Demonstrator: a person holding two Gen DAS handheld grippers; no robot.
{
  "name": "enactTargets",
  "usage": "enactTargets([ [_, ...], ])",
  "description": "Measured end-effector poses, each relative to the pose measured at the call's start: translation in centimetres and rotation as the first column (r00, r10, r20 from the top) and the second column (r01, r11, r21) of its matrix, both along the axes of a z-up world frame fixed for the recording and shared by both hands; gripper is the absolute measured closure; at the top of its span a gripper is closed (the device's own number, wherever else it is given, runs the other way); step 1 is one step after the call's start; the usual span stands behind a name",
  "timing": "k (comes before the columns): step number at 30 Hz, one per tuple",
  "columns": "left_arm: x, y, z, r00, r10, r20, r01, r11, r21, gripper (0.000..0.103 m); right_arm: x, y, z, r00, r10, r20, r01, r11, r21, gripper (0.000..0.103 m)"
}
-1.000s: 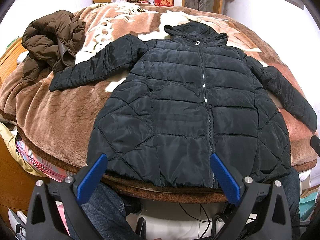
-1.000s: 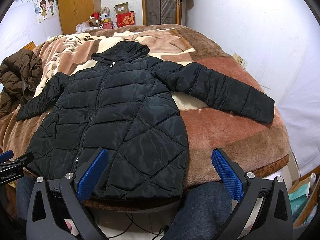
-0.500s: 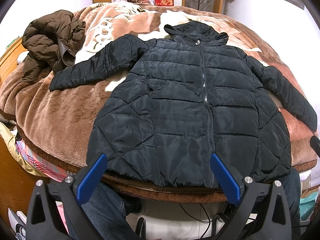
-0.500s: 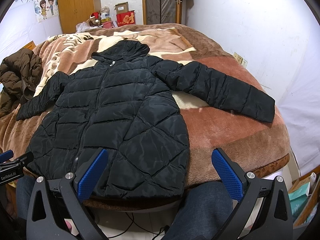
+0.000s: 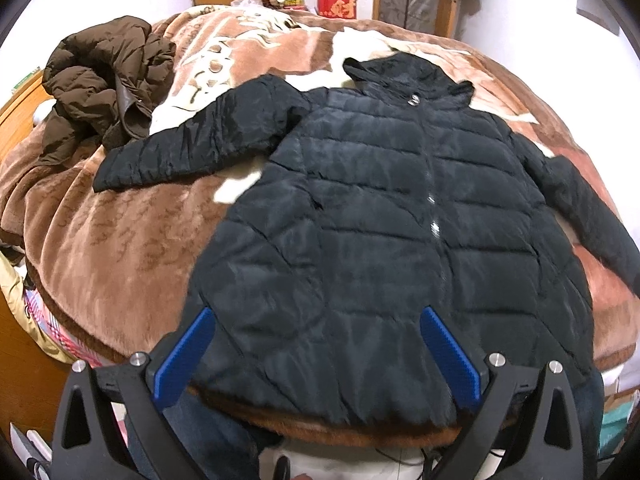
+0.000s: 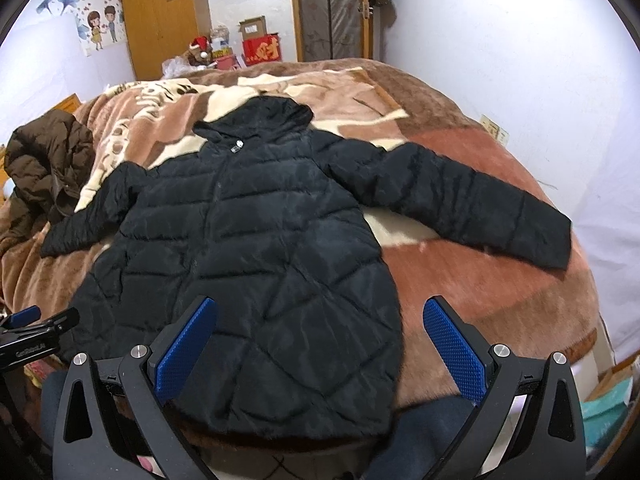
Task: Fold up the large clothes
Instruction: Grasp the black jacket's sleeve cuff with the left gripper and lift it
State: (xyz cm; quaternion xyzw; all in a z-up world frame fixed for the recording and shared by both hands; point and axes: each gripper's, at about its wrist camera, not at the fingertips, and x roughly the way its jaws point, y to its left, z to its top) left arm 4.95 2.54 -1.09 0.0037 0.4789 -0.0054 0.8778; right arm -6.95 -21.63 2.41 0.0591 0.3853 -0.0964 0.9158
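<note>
A black hooded puffer jacket lies flat and zipped on the bed, hood far, hem near, both sleeves spread out. It also shows in the right wrist view. My left gripper is open and empty, over the hem's left half. My right gripper is open and empty, over the hem's right corner. The right sleeve stretches toward the wall. The left sleeve reaches toward the brown coat. The left gripper shows at the right view's left edge.
A crumpled brown coat lies at the bed's far left. The brown and cream fleece blanket covers the bed. A white wall runs close along the right. Boxes and a wardrobe stand behind the bed.
Both grippers have moved forward over the jacket's hem, so the jacket sits closer and lower in both views. The jacket itself has not moved.
</note>
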Motion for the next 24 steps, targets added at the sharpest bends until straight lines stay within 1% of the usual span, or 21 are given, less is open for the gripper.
enactTargets([
  [4,3.3,2.5,-0.5,0.999,0.044,0.017,-0.044,0.999,-0.015,0.0,3.0,1.1,0.4,0.999,0.049,0.018,-0.049,0.999,-0.009,0.0],
  [7,6.0,5.1,-1.3,0.996,0.091,0.015,-0.09,0.994,-0.054,0.001,5.5,2.2,0.0,0.996,0.09,0.006,-0.09,0.996,-0.008,0.0],
  [9,7.9,6.8,-2.0,0.991,0.131,0.017,-0.13,0.991,-0.041,0.006,7.2,3.1,-0.4,0.993,0.12,-0.009,-0.12,0.993,-0.021,0.0],
  [12,10.6,9.6,-3.2,0.982,0.189,0.023,-0.189,0.982,-0.006,0.01,9.7,4.6,-0.9,0.988,0.152,-0.02,-0.153,0.986,-0.066,0.0],
  [15,13.0,12.7,-4.5,0.969,0.246,0.019,-0.246,0.969,-0.004,0.01,11.9,5.9,-1.7,0.983,0.177,-0.04,-0.18,0.98,-0.082,0.0],
  [16,13.9,14.0,-5.1,0.964,0.264,0.014,-0.264,0.964,-0.015,0.01,12.6,6.2,-2.0,0.982,0.183,-0.045,-0.186,0.979,-0.087,0.0],
  [19,16.5,17.8,-6.9,0.958,0.285,-0.026,-0.286,0.952,-0.111,0.011,14.6,7.3,-3.1,0.978,0.197,-0.064,-0.203,0.974,-0.101,0.0],
  [20,17.3,19.3,-7.7,0.951,0.307,-0.04,-0.309,0.942,-0.132,0.011,15.3,7.6,-3.4,0.977,0.203,-0.071,-0.21,0.972,-0.103,0.0],
  [23,19.0,22.4,-9.2,0.927,0.37,-0.053,-0.374,0.919,-0.125,0.012,17.0,8.5,-4.5,0.972,0.216,-0.088,-0.225,0.968,-0.11,0.0],
  [24,19.6,23.7,-9.8,0.92,0.389,-0.058,-0.393,0.908,-0.143,0.013,17.5,8.8,-4.8,0.971,0.22,-0.092,-0.23,0.967,-0.113,0.0],
])
